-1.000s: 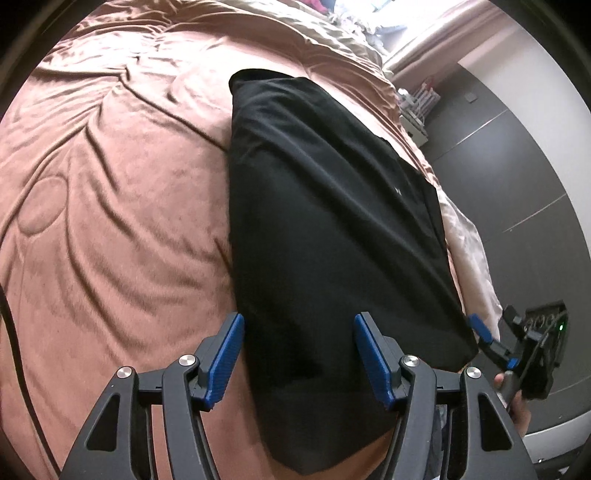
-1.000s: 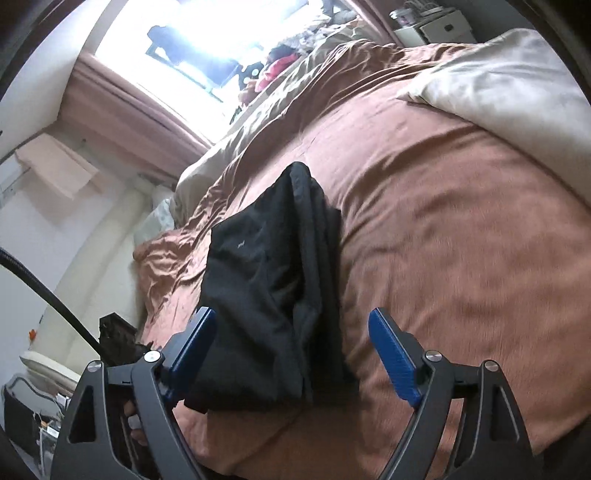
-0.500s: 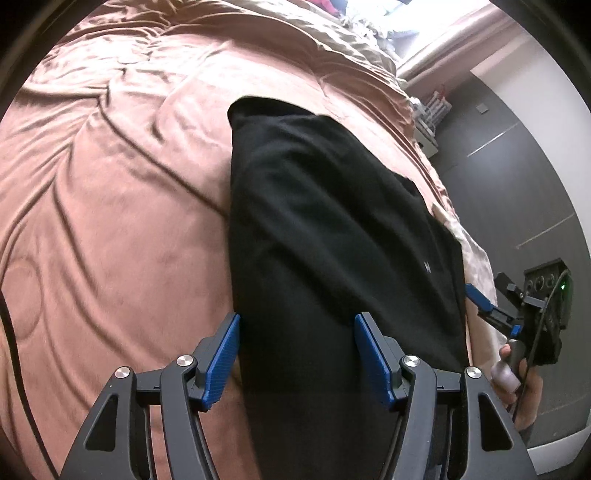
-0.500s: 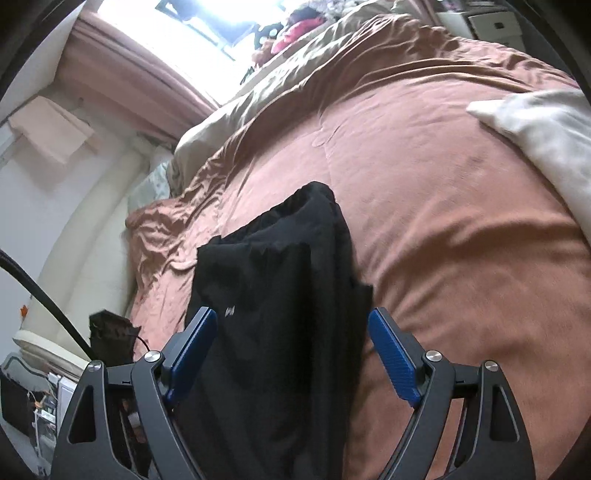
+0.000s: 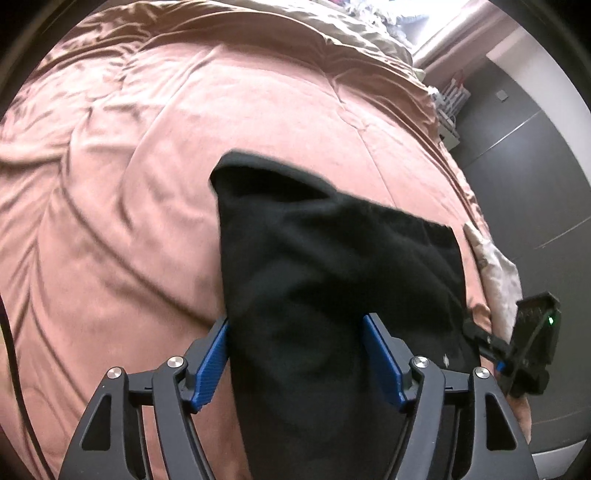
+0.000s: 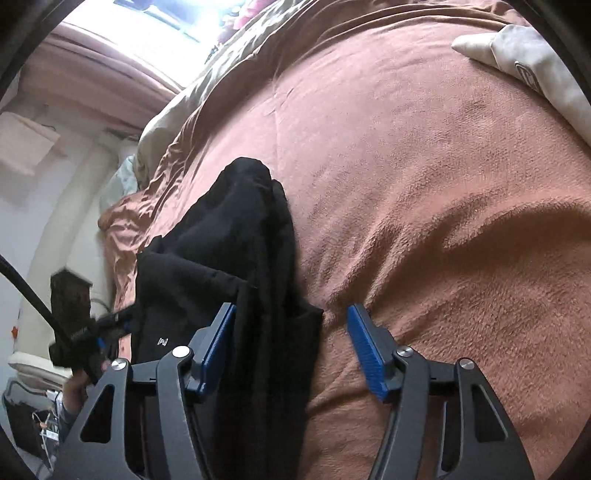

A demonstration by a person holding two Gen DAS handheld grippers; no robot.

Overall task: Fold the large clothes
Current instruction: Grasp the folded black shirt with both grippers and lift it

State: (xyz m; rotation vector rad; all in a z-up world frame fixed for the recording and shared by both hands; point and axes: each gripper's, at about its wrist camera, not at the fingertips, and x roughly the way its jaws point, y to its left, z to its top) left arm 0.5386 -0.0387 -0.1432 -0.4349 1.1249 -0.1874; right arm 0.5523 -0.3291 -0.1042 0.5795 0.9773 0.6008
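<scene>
On the brown bedspread (image 5: 147,184), folded black garment (image 5: 332,277) lies between both spread grippers.

Black garment (image 5: 332,280) now bunched shorter between claws.

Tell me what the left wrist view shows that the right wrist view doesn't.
Only the left wrist view: dark wall panels past the bed's edge and the right gripper from outside. Only the right wrist view: the bright window, a small white logo on the cloth and the left gripper from outside. Both: the black garment on the brown bedspread, between open blue fingers.
</scene>
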